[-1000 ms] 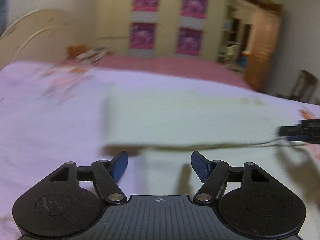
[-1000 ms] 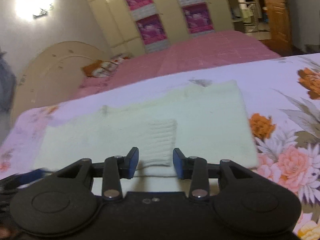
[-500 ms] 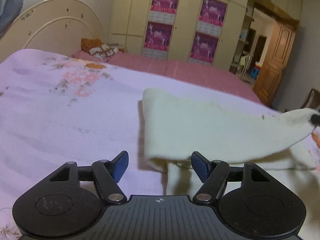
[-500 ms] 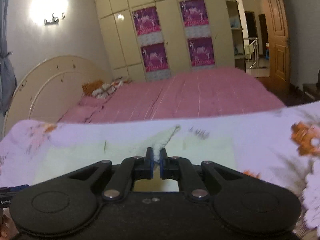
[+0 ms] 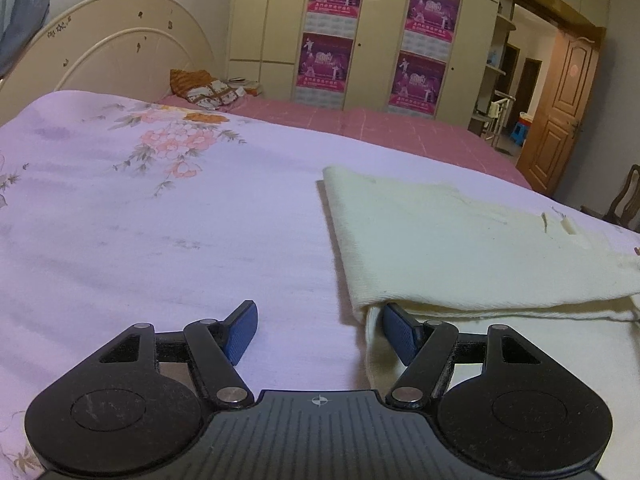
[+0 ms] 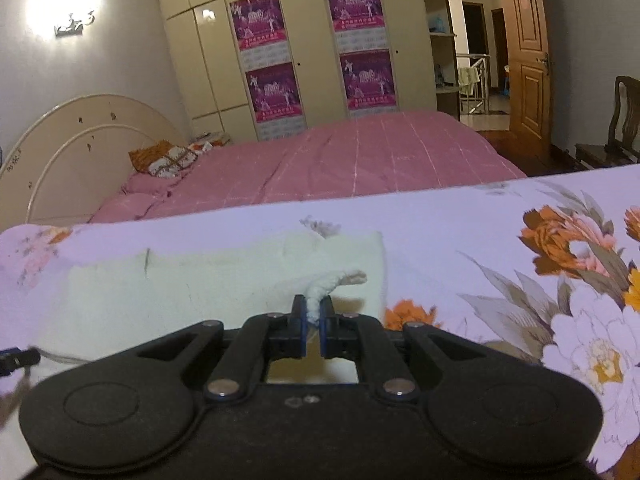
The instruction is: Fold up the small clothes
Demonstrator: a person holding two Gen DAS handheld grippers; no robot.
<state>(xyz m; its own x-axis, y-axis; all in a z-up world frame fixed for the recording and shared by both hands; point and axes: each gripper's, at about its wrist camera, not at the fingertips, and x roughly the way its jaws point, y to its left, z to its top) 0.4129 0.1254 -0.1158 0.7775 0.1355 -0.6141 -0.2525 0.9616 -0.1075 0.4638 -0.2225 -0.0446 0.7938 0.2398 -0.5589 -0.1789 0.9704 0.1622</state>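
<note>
Your left tool sits low over the flowered bedsheet, its blue pads spread wide with nothing pinched; the left pad is over bare sheet, and the right pad lies just at the near corner of the cream sweater, by the edge of its folded-over upper layer. The sweater lies flat on the bed to the right of that tool, its left edge a rounded fold, its top layer stretching away to the right. Beyond it are the pink blanket, a curved headboard and a wardrobe with purple posters. From your right wrist, the sweater spreads out on the sheet ahead and to the left, and the tip of the left tool shows at the far left edge. Your right tool has its pads pressed together on a ribbed cuff of the sweater, which rises from between them and curls off to the right, lifted clear of the body of the garment. Big orange and white printed flowers cover the sheet to the right.
</note>
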